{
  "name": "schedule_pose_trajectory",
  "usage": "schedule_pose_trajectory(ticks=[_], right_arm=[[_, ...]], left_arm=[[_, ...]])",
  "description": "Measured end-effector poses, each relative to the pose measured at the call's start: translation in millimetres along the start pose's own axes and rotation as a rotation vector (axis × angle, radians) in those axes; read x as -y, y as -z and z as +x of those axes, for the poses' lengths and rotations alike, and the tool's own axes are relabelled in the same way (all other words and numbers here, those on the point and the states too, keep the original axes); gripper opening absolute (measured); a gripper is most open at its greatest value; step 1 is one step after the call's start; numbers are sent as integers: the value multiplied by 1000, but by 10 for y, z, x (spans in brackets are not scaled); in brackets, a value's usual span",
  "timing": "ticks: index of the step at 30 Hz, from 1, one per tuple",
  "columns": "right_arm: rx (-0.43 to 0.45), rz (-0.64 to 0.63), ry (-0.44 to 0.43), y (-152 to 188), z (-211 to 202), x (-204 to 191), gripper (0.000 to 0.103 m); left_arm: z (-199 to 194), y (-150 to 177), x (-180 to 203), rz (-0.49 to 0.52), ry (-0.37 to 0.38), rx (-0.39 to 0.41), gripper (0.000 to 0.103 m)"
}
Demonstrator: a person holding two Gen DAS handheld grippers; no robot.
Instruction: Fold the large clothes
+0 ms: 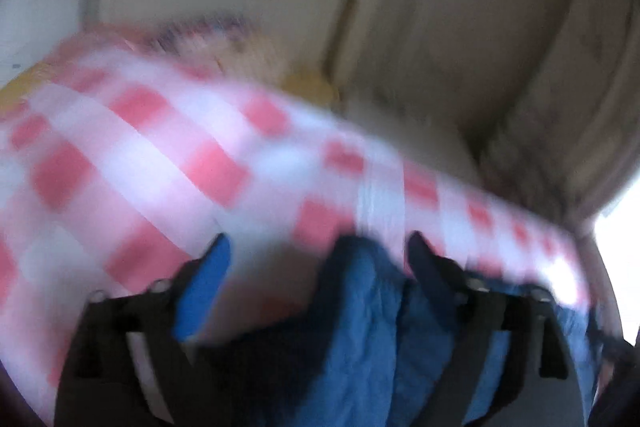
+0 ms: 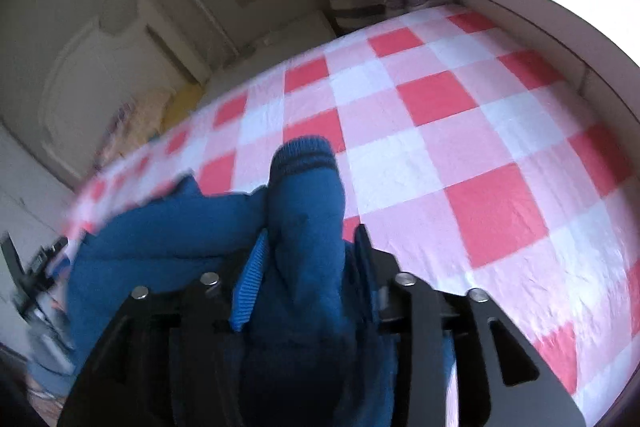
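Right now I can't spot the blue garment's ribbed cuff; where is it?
In the right wrist view, the ribbed cuff pokes out beyond the right gripper, above the checkered bedsheet.

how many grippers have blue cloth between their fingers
2: the right gripper is shut on the blue garment; the left gripper has it bunched by one finger, its grasp too blurred to judge.

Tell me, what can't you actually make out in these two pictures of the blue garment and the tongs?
- Left wrist view: motion blur smears everything; whether the left tongs grip the blue garment is unclear.
- Right wrist view: the right tongs pinch a ribbed cuff, but the garment's full shape runs off the lower left edge.
- Both views: what garment it is stays unclear; it is bunched.
- Right wrist view: items beyond the checked sheet are blurred.
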State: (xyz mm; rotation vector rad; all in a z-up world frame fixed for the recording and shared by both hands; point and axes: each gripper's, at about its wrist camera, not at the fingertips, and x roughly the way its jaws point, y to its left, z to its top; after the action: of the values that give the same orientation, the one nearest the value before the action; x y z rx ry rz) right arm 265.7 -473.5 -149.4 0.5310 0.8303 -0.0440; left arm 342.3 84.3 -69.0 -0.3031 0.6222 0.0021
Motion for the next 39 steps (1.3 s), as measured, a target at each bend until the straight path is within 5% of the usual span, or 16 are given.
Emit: schedule_pose_trajectory(ticks=[1, 2, 3, 7, 9, 12, 17, 21, 39], right_arm=[[22, 2, -6, -16, -89, -20, 58], [60, -2, 2, -54, -229, -68, 84], [96, -5, 9, -80, -344, -129, 97], [204, -164, -19, -107, -646, -735, 97], [228, -344, 20, 36, -580, -1251, 95], [124, -510, 65, 258, -176, -1745, 75], [-3, -608, 162, 440, 440, -1991, 68], [-83, -577, 166, 425, 781, -1890, 69], [-62, -582, 184, 524, 882, -1870, 70]], left_arm=[[-136, -58, -10, -16, -2, 53, 101], [-203, -101, 12, -22, 4, 67, 101], [-266, -151, 66, -20, 20, 63, 101], [-403, -152, 695, 127, 67, 10, 101], [-343, 24, 1083, 240, 71, -36, 101], [-53, 373, 1564, 382, 65, -140, 101], [504, 809, 1843, 509, -40, -287, 101], [692, 854, 1758, 472, -29, -315, 101], [762, 933, 1693, 450, -12, -294, 101]])
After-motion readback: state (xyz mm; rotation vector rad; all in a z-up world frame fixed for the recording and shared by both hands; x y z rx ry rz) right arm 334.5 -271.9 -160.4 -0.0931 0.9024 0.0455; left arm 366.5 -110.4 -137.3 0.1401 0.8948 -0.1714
